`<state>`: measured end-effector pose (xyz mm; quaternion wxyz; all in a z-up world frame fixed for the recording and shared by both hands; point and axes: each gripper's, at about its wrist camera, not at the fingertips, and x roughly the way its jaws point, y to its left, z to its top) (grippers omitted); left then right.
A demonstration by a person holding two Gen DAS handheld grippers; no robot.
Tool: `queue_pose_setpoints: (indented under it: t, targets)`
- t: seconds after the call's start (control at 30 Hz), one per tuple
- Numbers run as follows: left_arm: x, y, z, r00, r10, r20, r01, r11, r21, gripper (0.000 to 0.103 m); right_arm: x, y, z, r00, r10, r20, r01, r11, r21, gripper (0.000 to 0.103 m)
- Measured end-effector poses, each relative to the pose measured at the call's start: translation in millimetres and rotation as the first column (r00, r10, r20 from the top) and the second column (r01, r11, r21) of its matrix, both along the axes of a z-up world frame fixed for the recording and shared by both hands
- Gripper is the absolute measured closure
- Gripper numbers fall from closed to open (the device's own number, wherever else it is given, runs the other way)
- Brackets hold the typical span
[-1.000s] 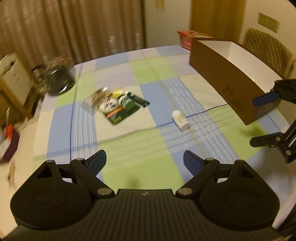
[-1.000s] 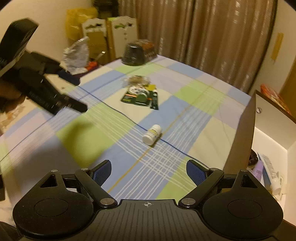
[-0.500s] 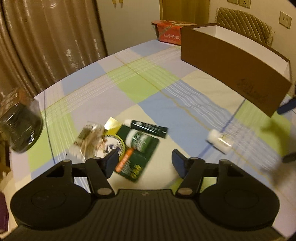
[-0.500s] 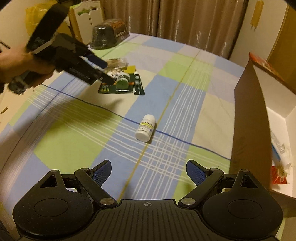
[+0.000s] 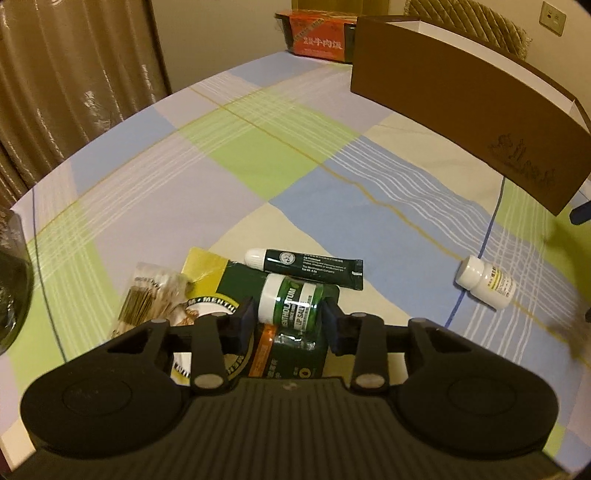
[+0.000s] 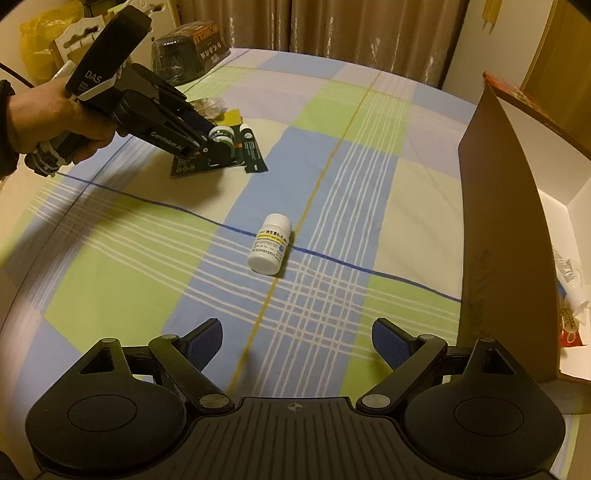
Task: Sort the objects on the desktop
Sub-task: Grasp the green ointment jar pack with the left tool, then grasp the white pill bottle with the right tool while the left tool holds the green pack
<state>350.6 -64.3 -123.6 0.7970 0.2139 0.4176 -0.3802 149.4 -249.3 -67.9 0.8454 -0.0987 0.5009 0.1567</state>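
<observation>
Gripping green jar (image 5: 290,301), left gripper (image 5: 288,317)

Warm yellowish light is falling over the worktop (image 5: 229,177), which is wearing a checked cloth of blue, green and cream. Brown curtains (image 5: 74,85) are hanging just beyond its far edge, a cream wall (image 5: 229,40) is standing beside them, and a quilted chair back (image 5: 469,18) is rising behind it.

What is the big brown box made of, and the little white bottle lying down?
The big brown box looks like cardboard: flat, dull brown walls with thin cut edges and a white lining inside. The little white bottle looks like plastic: smooth and slightly shiny, with a paper label around it. Glass seems unlikely, but looks alone can't settle that.
</observation>
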Motion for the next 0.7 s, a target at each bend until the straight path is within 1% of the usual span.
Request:
queue_pose_setpoints:
  t: [0.17,0.33,0.37,0.43,0.5,0.53,0.6,0.7]
  targets:
    - [-6.3,0.2,1.2,1.000,0.009,-0.023,-0.010,1.000,-0.025,0.071,8.1,1.9,-1.8,1.000,0.004,0.003,-0.004,1.000,0.014,0.012]
    - [-37.1,3.9,8.5,0.998,0.042,-0.047,-0.045,0.997,-0.055,0.072,25.5,8.2,-5.6,1.000,0.024,0.009,-0.025,0.999,0.037,0.013]
    - [-44.8,5.5,10.6,0.997,0.055,-0.051,-0.058,0.996,-0.065,0.072,28.6,11.7,-5.9,0.998,0.057,0.020,-0.057,0.998,0.026,0.013]
    - [-62.1,8.1,14.9,0.995,0.075,-0.062,-0.080,0.993,-0.087,0.072,34.0,22.2,-6.1,0.984,0.169,0.051,-0.168,0.985,-0.032,0.013]
    - [-79.7,11.2,17.9,0.994,0.087,-0.068,-0.094,0.991,-0.100,0.072,39.6,32.1,-7.0,0.954,0.295,0.061,-0.287,0.952,-0.104,0.030]
    - [-87.8,12.8,19.1,0.993,0.094,-0.068,-0.101,0.990,-0.101,0.072,42.9,37.2,-8.0,0.932,0.359,0.058,-0.347,0.926,-0.150,0.037]
    - [-102.7,17.6,21.9,0.992,0.111,-0.066,-0.118,0.988,-0.101,0.072,50.1,45.6,-10.4,0.881,0.472,0.039,-0.450,0.861,-0.236,0.037]
    - [-122.4,25.5,26.0,0.988,0.139,-0.072,-0.147,0.983,-0.108,0.072,58.7,56.1,-15.5,0.789,0.615,-0.024,-0.591,0.746,-0.306,0.037]
